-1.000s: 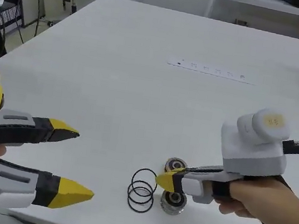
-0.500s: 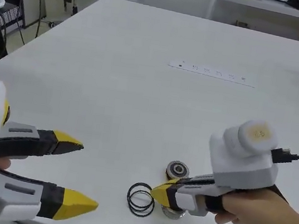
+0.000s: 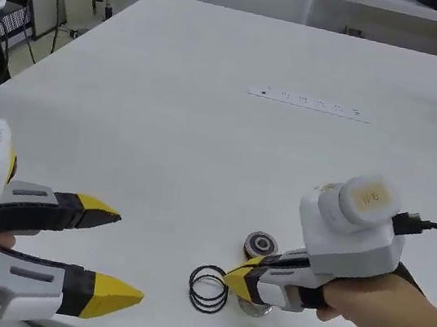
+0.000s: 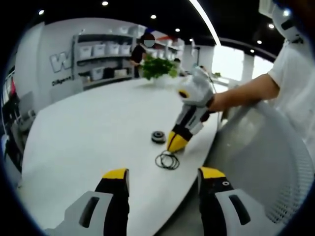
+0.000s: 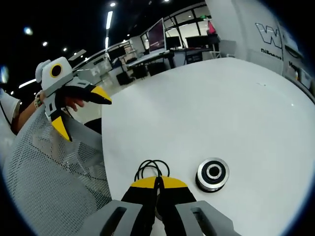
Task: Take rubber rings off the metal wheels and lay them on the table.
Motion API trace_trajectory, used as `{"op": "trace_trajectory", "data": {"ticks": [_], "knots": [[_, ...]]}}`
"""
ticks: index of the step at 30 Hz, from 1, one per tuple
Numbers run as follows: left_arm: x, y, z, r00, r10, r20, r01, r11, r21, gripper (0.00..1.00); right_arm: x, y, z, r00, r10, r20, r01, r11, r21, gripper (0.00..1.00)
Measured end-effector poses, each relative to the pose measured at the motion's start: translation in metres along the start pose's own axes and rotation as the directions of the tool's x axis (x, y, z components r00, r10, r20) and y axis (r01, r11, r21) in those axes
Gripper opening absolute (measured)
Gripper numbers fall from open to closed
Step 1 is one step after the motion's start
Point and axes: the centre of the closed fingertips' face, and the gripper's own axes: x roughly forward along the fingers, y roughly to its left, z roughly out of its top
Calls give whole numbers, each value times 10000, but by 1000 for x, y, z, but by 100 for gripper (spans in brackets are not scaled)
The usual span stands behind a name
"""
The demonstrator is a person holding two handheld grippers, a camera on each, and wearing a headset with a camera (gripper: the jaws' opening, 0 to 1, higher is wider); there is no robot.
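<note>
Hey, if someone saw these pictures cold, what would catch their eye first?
The right tool, jaws shut, sits low near the front edge of the table, its yellow tip beside a small pile of black rings. One wheel lies just beyond the tip, and a second wheel is partly hidden under it. The left tool hangs wide open at the near left, apart from them.

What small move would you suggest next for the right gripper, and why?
Probably draw the right gripper a little toward the loose rings and open it there. Its jaws are shut at the edge of the near wheel, right beside those rings on the table; whether they pinch a ring is unclear.
</note>
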Motion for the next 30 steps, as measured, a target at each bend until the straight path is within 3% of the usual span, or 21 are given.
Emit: {"op": "trace_trajectory", "data": {"ticks": [30], "knots": [[0, 1, 0, 10000, 52, 40, -51, 10000, -71, 56, -2, -6, 5, 9994, -278, 217, 281, 9995, -173, 3]]}}
